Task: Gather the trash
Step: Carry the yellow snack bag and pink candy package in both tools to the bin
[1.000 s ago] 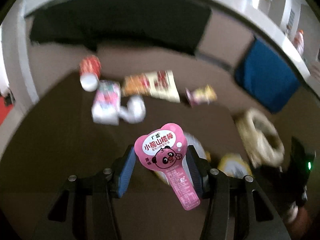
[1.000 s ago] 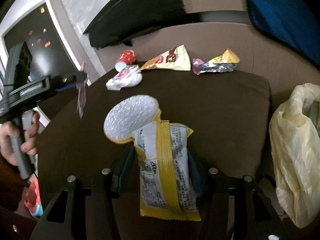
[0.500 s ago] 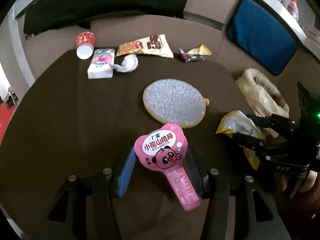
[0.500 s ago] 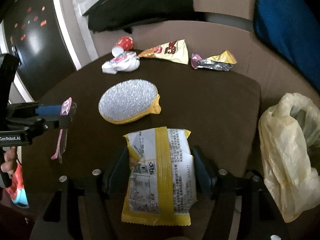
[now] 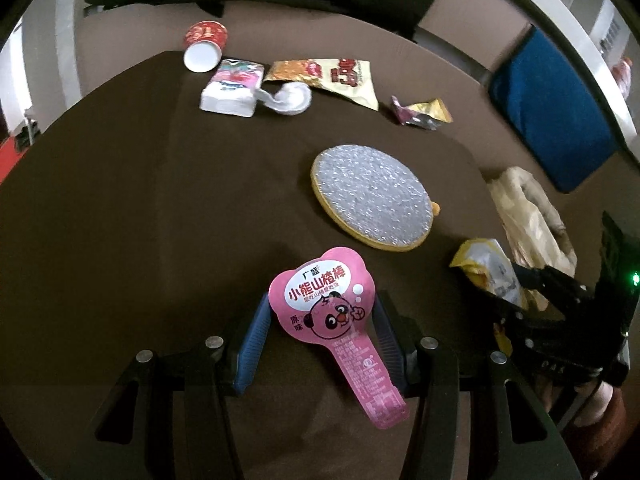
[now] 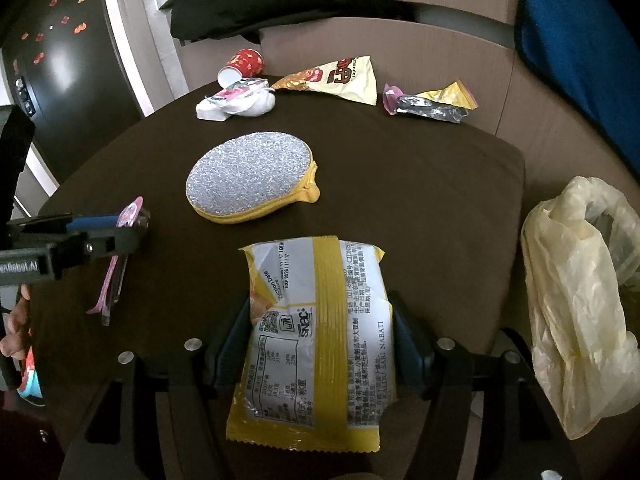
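Right wrist view shows the right hand-held gripper (image 6: 320,336) with a yellow snack wrapper (image 6: 316,340) between its wide-set pads, long axis running along the fingers; whether the pads press on it or merely flank it, I cannot tell; the pale plastic bag (image 6: 580,280) sits just off the desk (image 6: 420,200) edge on that gripper's right, so the right hand is the nearer to it, and the move turns on swinging right past the desk corner, with open room between; the left hand-held gripper (image 5: 320,328) holds a pink candy wrapper (image 5: 332,320) by its broad head, tail trailing back toward the camera, its path to the bag crossing the right one's; a round silver pad (image 5: 372,200), paper cup (image 5: 204,44), tissue pack (image 5: 232,88) and more wrappers lie toward the far edge.
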Available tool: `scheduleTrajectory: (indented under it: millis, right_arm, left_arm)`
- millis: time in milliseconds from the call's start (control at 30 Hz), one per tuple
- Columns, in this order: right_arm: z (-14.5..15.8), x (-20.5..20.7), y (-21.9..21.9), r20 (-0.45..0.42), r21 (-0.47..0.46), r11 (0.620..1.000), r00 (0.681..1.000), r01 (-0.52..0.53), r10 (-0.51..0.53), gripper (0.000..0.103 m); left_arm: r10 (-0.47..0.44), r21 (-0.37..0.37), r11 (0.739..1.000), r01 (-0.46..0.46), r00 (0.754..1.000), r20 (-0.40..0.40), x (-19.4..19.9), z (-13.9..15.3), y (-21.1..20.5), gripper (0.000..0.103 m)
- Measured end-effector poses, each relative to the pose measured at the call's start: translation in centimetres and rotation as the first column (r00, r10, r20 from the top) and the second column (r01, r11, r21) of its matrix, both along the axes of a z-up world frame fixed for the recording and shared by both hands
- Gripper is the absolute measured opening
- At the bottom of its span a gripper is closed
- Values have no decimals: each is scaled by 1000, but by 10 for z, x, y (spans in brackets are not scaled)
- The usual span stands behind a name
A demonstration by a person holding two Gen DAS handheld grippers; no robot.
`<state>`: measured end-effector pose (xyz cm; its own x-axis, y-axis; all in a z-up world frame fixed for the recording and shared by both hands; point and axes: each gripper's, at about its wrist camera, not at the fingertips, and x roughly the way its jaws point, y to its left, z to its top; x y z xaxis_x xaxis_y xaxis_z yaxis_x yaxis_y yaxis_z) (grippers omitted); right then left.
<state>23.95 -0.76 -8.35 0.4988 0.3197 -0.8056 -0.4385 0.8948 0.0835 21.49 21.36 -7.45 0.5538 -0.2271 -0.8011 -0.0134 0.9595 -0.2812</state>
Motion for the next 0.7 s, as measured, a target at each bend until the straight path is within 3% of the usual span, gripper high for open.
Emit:
scheduleTrajectory:
  millis: [200,333,700]
  right_arm:
    - [-1,1,4,18,-26,1000,1000,0,1,63]
    - [10,0,-4,19,59,998,1000,2,-3,55]
    - [79,-9,-35,202,137,990,977,41,-68,51]
  left_arm:
    - [9,35,999,-9,1000,13,1,0,-6,52]
    - [3,45,999,-5,999,33,-1,6,-11,52]
    - [-10,117,993,-24,961,278,-10,77,-44,52]
